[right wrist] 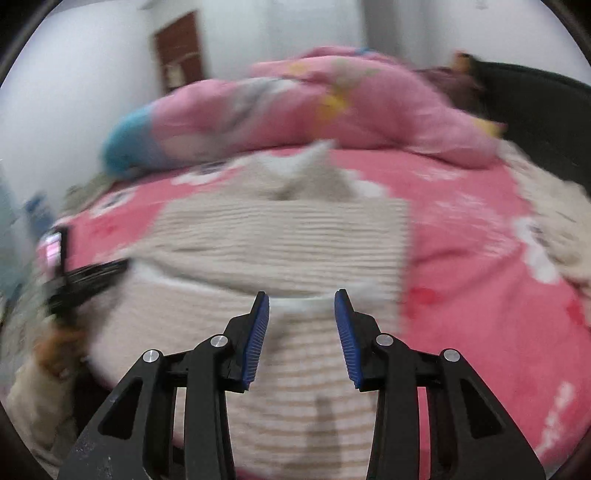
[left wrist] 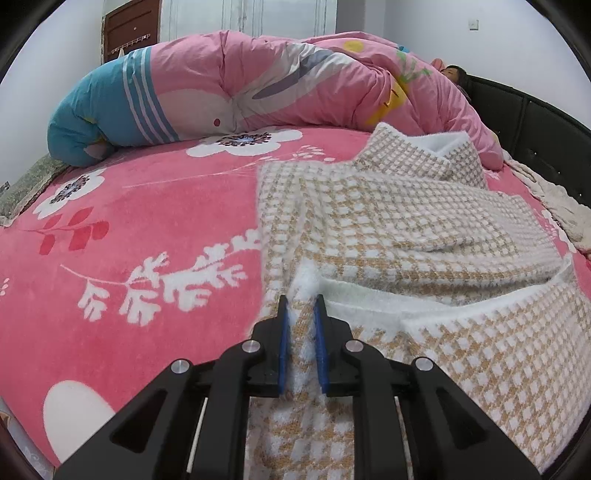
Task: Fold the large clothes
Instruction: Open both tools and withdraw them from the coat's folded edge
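Note:
A large beige-and-white checked knit garment (left wrist: 406,229) lies partly folded on the pink flowered bed cover (left wrist: 147,206). A fold with a white fuzzy edge lies across its middle. My left gripper (left wrist: 302,302) is shut on a ridge of this fabric at the garment's near left edge, and the cloth fills the gap between the blue pads. The right wrist view is blurred. In it my right gripper (right wrist: 302,295) stands open above the garment (right wrist: 288,236), with nothing between its fingers. A black blurred shape (right wrist: 88,277) touches the garment's left edge.
A rolled pink and blue quilt (left wrist: 229,88) lies across the far side of the bed, and a person's head (left wrist: 453,72) shows at its right end. A black padded headboard (left wrist: 535,125) curves along the right. A cream fleece blanket (left wrist: 561,210) lies at the right edge. A brown door (left wrist: 131,27) stands behind.

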The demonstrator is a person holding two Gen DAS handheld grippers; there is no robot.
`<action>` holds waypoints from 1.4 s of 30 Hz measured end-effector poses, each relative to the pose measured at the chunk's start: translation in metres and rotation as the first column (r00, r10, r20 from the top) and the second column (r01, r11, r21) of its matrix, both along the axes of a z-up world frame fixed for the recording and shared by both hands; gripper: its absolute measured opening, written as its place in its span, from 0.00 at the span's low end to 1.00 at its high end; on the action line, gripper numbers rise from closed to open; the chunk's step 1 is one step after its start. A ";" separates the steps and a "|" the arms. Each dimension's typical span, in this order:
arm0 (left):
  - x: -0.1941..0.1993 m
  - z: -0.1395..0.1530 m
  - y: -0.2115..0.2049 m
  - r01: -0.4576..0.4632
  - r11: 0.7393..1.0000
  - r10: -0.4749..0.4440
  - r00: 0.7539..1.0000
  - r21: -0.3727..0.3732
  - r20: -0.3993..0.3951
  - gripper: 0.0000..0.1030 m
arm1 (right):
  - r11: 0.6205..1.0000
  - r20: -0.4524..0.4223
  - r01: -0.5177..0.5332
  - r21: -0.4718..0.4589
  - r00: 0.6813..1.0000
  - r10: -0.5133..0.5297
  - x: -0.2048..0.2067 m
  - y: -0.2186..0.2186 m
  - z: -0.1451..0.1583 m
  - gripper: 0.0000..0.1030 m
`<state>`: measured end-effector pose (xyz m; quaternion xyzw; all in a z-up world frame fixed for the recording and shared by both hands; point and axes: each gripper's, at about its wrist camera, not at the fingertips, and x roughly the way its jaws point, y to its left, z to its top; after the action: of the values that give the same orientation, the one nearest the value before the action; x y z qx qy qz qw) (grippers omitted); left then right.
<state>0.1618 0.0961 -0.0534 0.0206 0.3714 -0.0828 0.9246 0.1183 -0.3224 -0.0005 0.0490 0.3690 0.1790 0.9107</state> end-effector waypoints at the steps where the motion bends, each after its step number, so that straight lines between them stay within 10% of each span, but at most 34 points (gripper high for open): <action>1: 0.001 0.000 0.001 -0.002 1.000 0.002 1.000 0.000 -0.003 0.14 | 1.000 -0.027 -0.028 0.007 0.999 0.028 0.006 0.011 -0.010 0.36; 5: 0.000 0.003 -0.002 -0.009 1.000 0.010 1.000 0.015 -0.014 0.24 | 0.999 -0.172 -0.034 -0.009 0.985 0.032 0.039 0.035 -0.078 0.32; 7: -0.006 0.013 0.000 -0.053 0.998 0.053 0.999 0.042 0.008 0.54 | 0.997 -0.180 -0.013 0.072 0.983 0.026 0.042 0.027 -0.088 0.32; 9: -0.018 0.029 0.000 -0.056 0.998 0.054 0.997 0.022 0.057 0.61 | 0.994 -0.178 -0.016 0.111 0.983 0.036 0.042 0.020 -0.088 0.32; 15: -0.061 0.054 -0.039 0.143 0.976 -0.136 0.989 -0.162 0.054 0.66 | 0.994 -0.137 -0.018 0.108 0.990 0.032 0.031 0.016 -0.091 0.32; 18: -0.069 0.031 -0.089 0.258 0.960 -0.263 0.964 -0.109 -0.037 0.67 | 0.990 -0.122 -0.028 0.137 0.991 0.045 0.024 0.012 -0.083 0.32; 21: -0.068 0.001 -0.117 0.250 0.968 -0.245 0.961 0.018 -0.130 0.67 | 0.987 -0.068 -0.057 0.149 0.995 0.068 0.006 0.002 -0.066 0.34; 29: -0.065 -0.003 -0.105 0.189 0.981 -0.193 0.969 -0.041 -0.153 0.74 | 0.979 -0.011 -0.203 0.003 0.979 0.203 -0.016 0.018 -0.087 0.35; 42: -0.063 0.003 -0.108 0.162 0.986 -0.165 0.973 -0.035 -0.163 0.75 | 0.974 0.046 -0.206 0.098 0.978 0.203 -0.027 0.001 -0.069 0.39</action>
<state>0.0988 -0.0121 -0.0499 0.0341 0.4431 -0.1641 0.8806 0.0916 -0.3211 -0.0693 0.0541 0.3462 0.2913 0.8901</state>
